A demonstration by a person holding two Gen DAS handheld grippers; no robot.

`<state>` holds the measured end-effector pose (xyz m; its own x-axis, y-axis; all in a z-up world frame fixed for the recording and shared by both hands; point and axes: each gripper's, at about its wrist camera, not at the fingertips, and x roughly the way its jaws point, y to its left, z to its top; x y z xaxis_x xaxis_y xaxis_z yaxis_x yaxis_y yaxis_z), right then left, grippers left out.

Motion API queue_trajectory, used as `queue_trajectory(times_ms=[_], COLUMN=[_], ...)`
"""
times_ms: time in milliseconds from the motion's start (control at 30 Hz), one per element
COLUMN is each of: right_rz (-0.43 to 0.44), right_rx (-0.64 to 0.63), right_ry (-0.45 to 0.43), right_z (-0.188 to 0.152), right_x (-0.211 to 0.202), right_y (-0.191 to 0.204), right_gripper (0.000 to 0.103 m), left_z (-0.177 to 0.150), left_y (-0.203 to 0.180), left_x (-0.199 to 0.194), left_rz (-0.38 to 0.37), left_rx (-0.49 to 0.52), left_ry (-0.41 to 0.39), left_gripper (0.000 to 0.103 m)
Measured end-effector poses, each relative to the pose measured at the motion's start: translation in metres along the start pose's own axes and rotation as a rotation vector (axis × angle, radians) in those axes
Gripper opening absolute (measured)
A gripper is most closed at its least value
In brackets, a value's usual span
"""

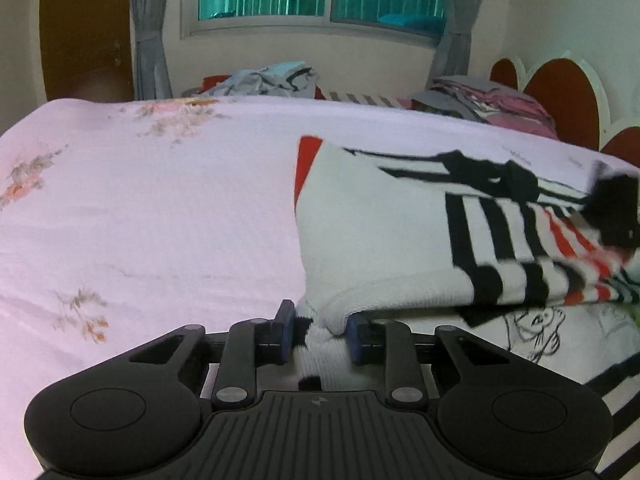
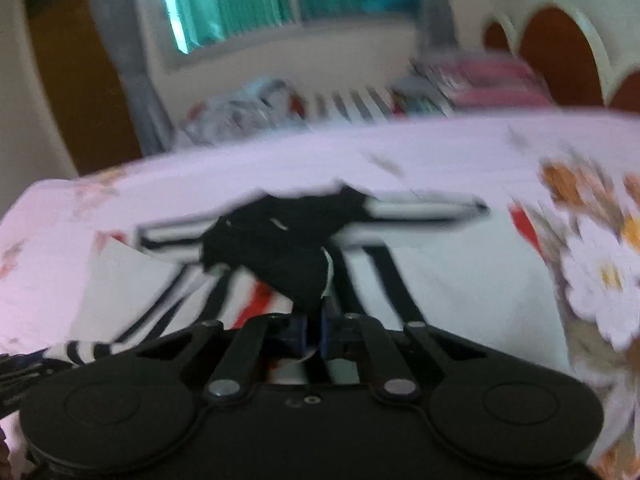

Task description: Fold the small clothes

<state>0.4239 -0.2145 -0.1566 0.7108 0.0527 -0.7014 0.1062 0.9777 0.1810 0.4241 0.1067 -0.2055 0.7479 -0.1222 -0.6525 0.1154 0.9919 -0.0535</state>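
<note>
On the bed, both grippers' fingers pinch the garment.

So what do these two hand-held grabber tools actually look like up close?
Both look alike. The left gripper has a matte black plastic body with a ribbed central plate, two round domed housings at the sides, and black link bars joined by silver pivot pins. Its jaws end in dark blue pads. A small round black-and-white mark sits on the ribbed plate. The right gripper shows the same black body, silver pins and blue pads. No cables or sleeves show.
</note>
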Motion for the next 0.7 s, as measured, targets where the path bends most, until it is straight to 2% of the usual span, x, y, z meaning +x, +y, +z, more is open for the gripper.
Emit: queue_trajectory(times_ms=[67,100,200,367,433,467,567,600,700], right_rz=[0.013,0.013,0.005,0.013,0.016,0.018,0.020,0.011,0.001], right_rx=[0.022,0.042,0.093,0.120,0.098,0.074,0.020,-0.013,-0.073], right_ry=[0.049,0.048,0.026,0.039,0.050,0.053,-0.017,-0.017,0.065], right_z=[-0.007,-0.008,-0.007,-0.005,-0.007,-0.009,-0.004,-0.003,-0.006], right_x=[0.006,0.005,-0.001,0.000,0.002,0.002,-0.014,-0.014,-0.001], right_y=[-0.011,-0.015,-0.029,-0.043,-0.042,-0.038,-0.031,-0.029,-0.029], right_gripper=[0.009,0.017,0.024,0.023,0.016,0.008,0.007,0.007,0.008], left_z=[0.000,0.000,0.001,0.001,0.000,0.001,0.003,0.002,0.004], left_y=[0.001,0.001,0.003,0.006,0.006,0.006,0.008,0.008,0.008], left_x=[-0.001,-0.002,-0.002,0.001,0.003,0.003,0.000,0.000,0.000], left_rz=[-0.002,-0.004,-0.009,-0.012,-0.011,-0.011,-0.018,-0.021,-0.022], left_rx=[-0.009,-0.010,-0.017,-0.066,-0.061,-0.061,-0.078,-0.079,-0.084], left_ry=[-0.001,0.000,0.001,0.012,0.017,0.019,0.034,0.041,0.056], left_gripper=[0.026,0.026,0.026,0.026,0.026,0.026,0.026,0.026,0.026])
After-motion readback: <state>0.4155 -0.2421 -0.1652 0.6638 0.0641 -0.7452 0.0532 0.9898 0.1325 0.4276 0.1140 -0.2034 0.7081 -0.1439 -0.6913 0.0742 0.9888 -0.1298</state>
